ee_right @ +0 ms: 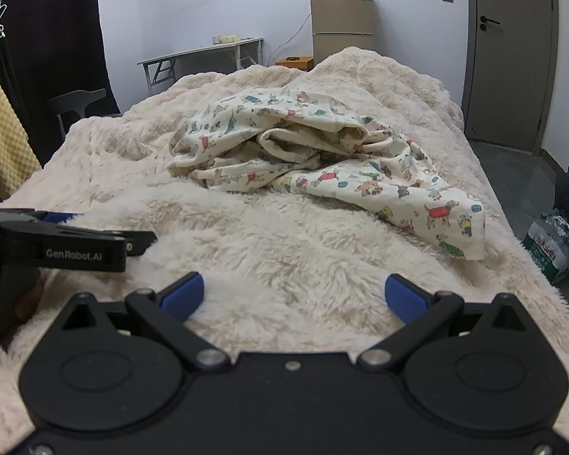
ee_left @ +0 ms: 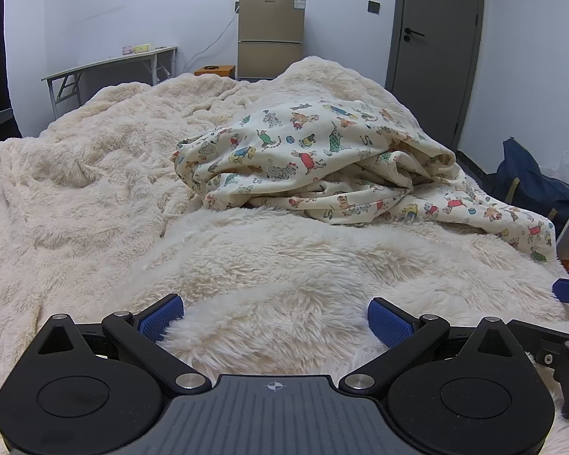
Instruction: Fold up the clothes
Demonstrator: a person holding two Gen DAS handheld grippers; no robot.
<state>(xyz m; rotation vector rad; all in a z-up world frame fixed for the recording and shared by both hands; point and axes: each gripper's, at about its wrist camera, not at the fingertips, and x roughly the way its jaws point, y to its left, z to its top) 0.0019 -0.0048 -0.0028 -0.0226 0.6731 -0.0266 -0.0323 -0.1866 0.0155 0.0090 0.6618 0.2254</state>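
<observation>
A home bedroom: fleece-covered bed, small fridge, door

Both views low, facing bed

"GenRobot.AI" on left gripper body

pale walls, fridge, grey door
</observation>
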